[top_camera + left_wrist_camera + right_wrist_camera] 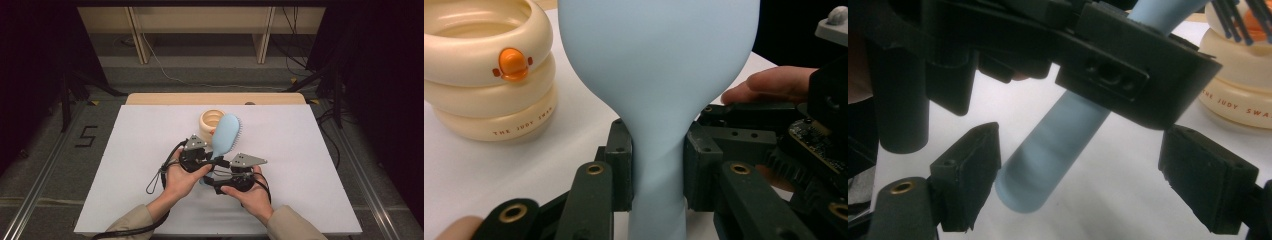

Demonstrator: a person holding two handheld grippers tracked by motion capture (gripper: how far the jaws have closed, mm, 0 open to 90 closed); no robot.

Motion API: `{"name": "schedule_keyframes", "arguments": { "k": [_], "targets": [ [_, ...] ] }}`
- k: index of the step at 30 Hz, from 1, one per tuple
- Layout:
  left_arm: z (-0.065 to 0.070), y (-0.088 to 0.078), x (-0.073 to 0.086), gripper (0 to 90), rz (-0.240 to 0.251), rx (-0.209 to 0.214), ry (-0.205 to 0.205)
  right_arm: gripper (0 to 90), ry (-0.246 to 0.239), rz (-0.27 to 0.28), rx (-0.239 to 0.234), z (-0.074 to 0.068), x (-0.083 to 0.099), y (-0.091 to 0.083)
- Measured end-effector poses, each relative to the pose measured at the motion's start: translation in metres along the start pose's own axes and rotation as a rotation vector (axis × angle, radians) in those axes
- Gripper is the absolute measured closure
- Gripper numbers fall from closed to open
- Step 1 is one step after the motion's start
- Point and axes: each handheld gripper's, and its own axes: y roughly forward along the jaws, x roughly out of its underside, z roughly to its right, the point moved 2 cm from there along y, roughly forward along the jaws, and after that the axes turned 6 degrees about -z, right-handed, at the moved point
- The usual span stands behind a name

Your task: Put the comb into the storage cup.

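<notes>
At the left of the centre in the high view, the left gripper [209, 154] has its fingers [621, 165] clamped on the handle of the pale blue hairbrush [226, 134]. The brush head tilts up across the rim of the cream ringed cup [208, 123], whose inside looks empty, on the white surface [140, 150]. At the right, the right gripper [216, 176] has its fingers [973, 172] spread wide around the handle's end, not touching it.

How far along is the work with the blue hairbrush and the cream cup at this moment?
Done: the blue hairbrush is off the table, the left gripper clamped on its neck. In hand: the right gripper is open, its fingers either side of the handle's end without touching it, so this looks like a handover. Left: the right grip, and probably placing the brush in the cream cup, which holds nothing visible yet.
</notes>
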Motion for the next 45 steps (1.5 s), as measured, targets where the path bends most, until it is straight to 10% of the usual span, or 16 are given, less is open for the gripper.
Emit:
{"name": "schedule_keyframes", "arguments": {
  "k": [45],
  "targets": [
    [-0.002, 0.005, 0.004, 69.3, -0.008, 0.000, -0.020, 45.7, 0.043, 0.002, -0.006, -0.005, 0.000, 0.012]
  ]
}}
